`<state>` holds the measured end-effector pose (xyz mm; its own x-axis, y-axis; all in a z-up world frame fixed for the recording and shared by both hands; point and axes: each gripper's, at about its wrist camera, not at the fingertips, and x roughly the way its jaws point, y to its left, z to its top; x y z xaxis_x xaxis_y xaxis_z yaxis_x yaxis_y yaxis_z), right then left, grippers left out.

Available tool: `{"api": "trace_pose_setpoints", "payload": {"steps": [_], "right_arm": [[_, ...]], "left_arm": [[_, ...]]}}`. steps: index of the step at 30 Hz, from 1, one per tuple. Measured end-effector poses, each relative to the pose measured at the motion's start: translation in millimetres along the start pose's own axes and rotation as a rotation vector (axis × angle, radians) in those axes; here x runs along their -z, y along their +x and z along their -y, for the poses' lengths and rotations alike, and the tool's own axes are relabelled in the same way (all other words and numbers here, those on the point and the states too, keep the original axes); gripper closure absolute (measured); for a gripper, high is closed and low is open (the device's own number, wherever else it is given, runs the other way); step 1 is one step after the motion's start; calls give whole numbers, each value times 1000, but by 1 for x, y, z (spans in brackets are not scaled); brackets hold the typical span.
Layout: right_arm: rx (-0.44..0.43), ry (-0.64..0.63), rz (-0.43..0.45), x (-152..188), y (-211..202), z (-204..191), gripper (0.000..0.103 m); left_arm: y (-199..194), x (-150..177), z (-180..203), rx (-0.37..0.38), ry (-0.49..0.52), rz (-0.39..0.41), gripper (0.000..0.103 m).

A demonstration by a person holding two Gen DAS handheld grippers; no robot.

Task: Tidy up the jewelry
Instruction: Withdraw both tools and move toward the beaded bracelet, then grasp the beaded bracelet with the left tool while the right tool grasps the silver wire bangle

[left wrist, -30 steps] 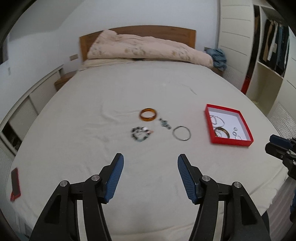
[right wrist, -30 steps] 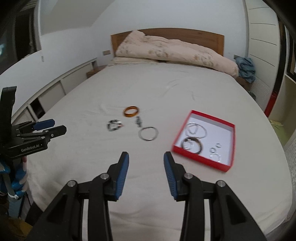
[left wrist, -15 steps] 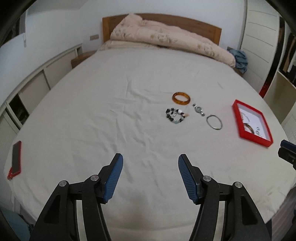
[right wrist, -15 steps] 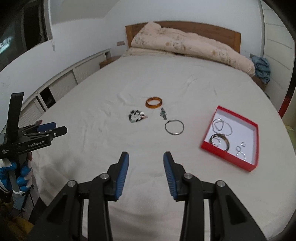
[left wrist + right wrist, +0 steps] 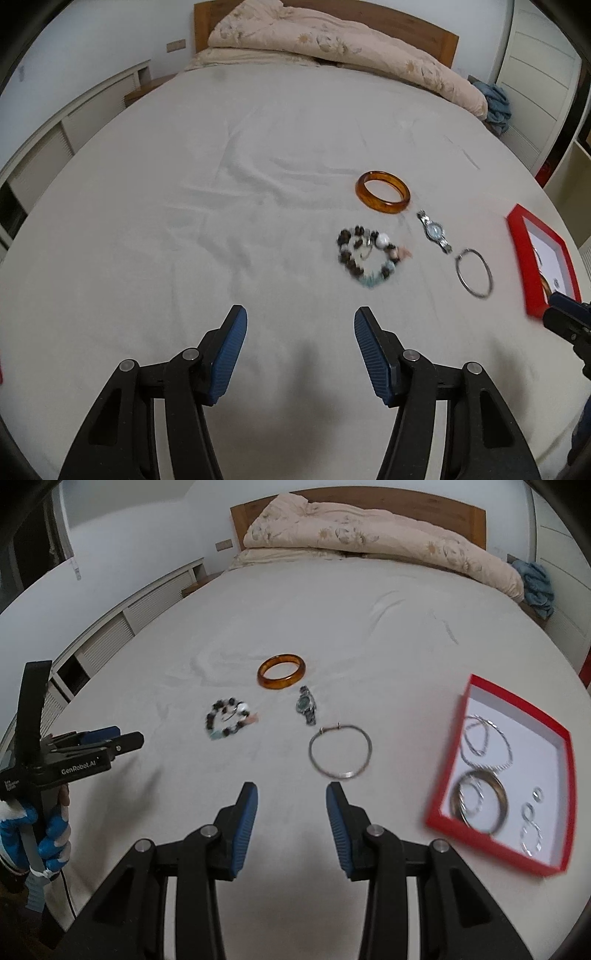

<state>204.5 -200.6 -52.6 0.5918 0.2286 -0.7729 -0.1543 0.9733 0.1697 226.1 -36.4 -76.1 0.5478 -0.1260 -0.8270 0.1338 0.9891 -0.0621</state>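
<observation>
Ahead of right tool: silver bangle | both tools agape, empty | left tool

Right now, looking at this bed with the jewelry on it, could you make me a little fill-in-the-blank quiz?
1. The tray that already holds some rings and chains is colored ____.
2. The amber bangle lies on the bed sheet, ____ the tray.
3. Between the amber bangle and the thin silver bangle lies a small ____.
4. The right gripper has its blue fingers ____, holding nothing.

Missing words: red; outside; wristwatch; open
</observation>
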Motion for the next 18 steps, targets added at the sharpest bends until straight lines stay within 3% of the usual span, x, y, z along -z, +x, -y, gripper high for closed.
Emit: {"api": "trace_pose_setpoints", "payload": {"steps": [9, 18], "right_arm": [[-14, 35, -26, -10, 52, 22, 66], [-38, 20, -64, -10, 85, 26, 67]], "left_arm": [[56, -30, 13, 28, 30, -24, 49], [88, -37, 18, 53, 70, -65, 59]]}}
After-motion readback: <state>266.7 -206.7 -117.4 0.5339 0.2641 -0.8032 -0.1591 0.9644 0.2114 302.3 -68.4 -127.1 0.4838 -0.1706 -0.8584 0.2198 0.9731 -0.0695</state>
